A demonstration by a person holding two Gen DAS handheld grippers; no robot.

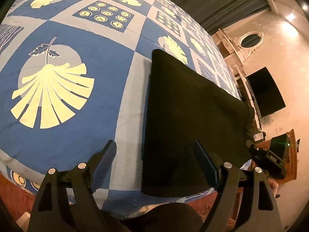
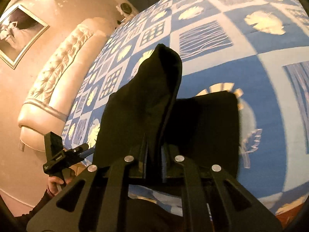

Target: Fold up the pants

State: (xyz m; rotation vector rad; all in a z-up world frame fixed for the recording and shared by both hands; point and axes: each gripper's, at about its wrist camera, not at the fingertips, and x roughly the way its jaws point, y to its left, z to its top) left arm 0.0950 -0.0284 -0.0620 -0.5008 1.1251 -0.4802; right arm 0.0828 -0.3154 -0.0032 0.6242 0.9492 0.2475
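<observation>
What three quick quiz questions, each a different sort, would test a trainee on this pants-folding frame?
1. True or false: the left gripper is shut on the black pants.
2. Multiple choice: the right gripper is A) open above the bedspread, B) shut on a raised fold of the pants, C) out of view.
3. Fill in: the pants lie on a blue patterned ____.

Key: 1 false, its fingers are spread with nothing between them. 2 B. 3 bedspread.
</observation>
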